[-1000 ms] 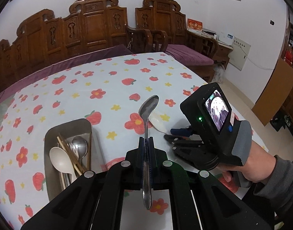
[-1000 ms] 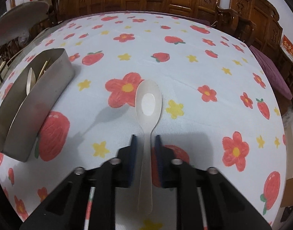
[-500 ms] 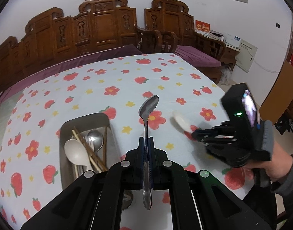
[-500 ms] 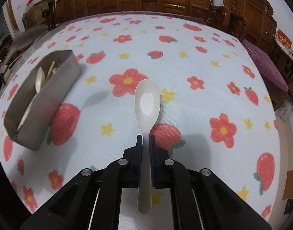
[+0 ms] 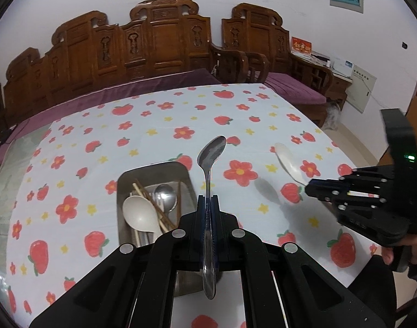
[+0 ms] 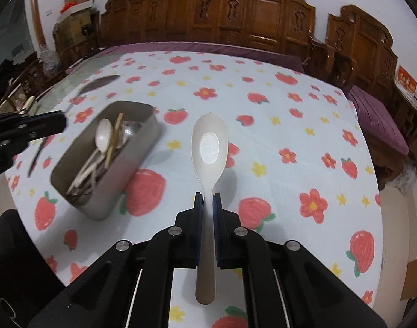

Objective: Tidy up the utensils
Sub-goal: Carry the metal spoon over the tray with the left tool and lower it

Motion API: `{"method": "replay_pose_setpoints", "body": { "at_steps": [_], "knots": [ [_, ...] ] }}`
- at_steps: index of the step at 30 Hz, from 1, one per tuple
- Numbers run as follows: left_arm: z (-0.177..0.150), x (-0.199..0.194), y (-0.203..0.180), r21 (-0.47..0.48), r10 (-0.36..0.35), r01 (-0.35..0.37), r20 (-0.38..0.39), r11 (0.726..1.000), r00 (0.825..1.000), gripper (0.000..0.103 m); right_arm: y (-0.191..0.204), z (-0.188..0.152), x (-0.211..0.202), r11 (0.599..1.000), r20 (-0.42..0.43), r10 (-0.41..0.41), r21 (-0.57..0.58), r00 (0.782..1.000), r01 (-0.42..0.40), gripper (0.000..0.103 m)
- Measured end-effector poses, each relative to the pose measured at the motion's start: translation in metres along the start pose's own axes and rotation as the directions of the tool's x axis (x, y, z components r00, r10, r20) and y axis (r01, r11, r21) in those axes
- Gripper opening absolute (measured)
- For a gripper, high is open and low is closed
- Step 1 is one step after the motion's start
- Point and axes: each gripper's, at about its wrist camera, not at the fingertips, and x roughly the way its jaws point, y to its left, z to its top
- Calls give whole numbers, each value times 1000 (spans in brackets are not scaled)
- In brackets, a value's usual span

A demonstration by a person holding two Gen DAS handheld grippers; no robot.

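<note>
We see the left claw clamped on the handle of a metal spoon, its bowl raised forward and above the desk, which wears a white cloth printed with red flowers, strawberries and yellow stars. Just below and to the left of that spoon sits the metal utensil tray, an oblong steel box resting on the cloth. Inside it we make out a white plastic spoon, a second metal spoon and several wooden chopsticks lying lengthwise, partly overlapping one another.

In the right wrist view, the right claw is pressed together on the neck of a cream plastic spoon, bowl forward and facing up, handle running back between the pads. This spoon is held off the desk; its shadow falls on the cloth behind it. The tray lies to the left of it, well apart, and looks slightly blurred.

From the left wrist view we also see the right claw at the right edge, carried by a hand, with the cream spoon sticking out toward the middle of the desk. Carved wooden chairs with purple cushions stand behind the desk against a white wall.
</note>
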Motion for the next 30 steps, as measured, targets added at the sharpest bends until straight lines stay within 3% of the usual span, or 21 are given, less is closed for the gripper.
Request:
{"method": "replay_pose_setpoints", "body": {
  "at_steps": [7, 20, 30],
  "knots": [
    [-2, 10, 21, -20, 32, -33, -14, 999, 999, 3, 25, 8, -13, 999, 27, 31, -39, 999, -30, 9],
    [-21, 56, 64, -59, 92, -100, -125, 993, 988, 3, 56, 14, -17, 993, 35, 68, -96, 997, -65, 9],
    [-29, 78, 61, -56, 92, -103, -167, 993, 982, 3, 54, 7, -13, 993, 24, 73, -91, 997, -70, 9]
  ]
}}
